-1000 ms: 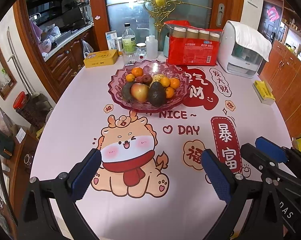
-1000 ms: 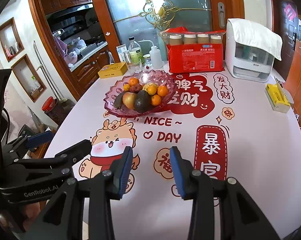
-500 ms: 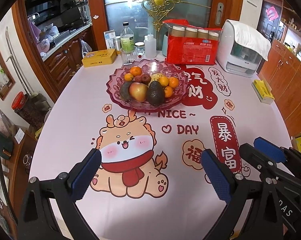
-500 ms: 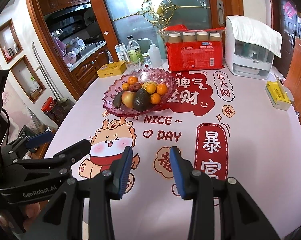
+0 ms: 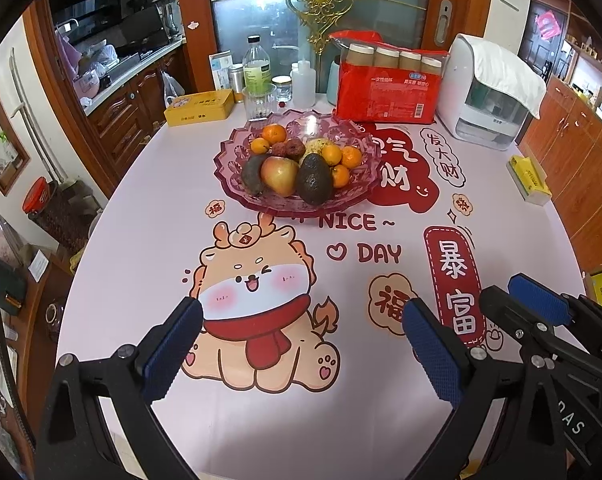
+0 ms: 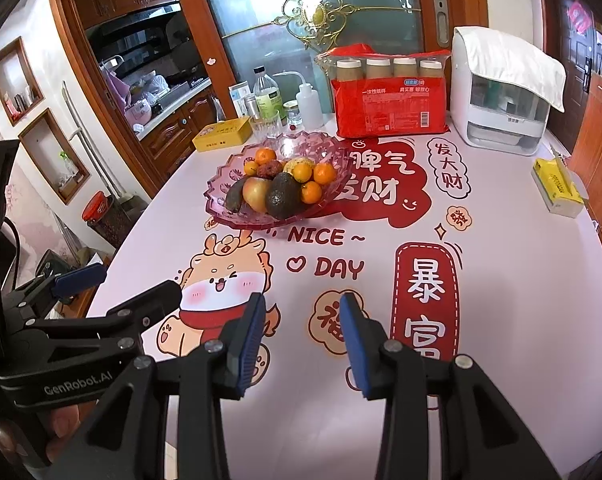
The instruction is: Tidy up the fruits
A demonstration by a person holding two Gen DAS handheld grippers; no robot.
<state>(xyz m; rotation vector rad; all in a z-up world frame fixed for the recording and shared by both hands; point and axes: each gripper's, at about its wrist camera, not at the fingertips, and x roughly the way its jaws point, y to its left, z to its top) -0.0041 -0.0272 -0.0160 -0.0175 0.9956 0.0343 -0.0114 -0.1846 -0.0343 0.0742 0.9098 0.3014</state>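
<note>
A pink glass bowl (image 5: 233, 184) (image 6: 221, 210) stands at the far middle of the table. It holds an avocado (image 5: 314, 178) (image 6: 281, 196), an apple (image 5: 279, 174) (image 6: 256, 194), a second dark green fruit (image 5: 252, 174), several small oranges (image 5: 274, 134) and a dark red fruit (image 5: 292, 147). My left gripper (image 5: 301, 344) hovers open and empty over the cartoon dragon print, well short of the bowl. My right gripper (image 6: 301, 340) hangs beside it to the right, its blue pads (image 6: 249, 340) a narrow gap apart with nothing between them.
Behind the bowl stand a red pack of paper cups (image 5: 385, 88), a white appliance (image 5: 489, 96), bottles (image 5: 257, 68), a glass (image 5: 260, 102) and a yellow tin (image 5: 200, 107). A yellow tissue pack (image 5: 529, 178) lies at the right edge. Cabinets flank the round table.
</note>
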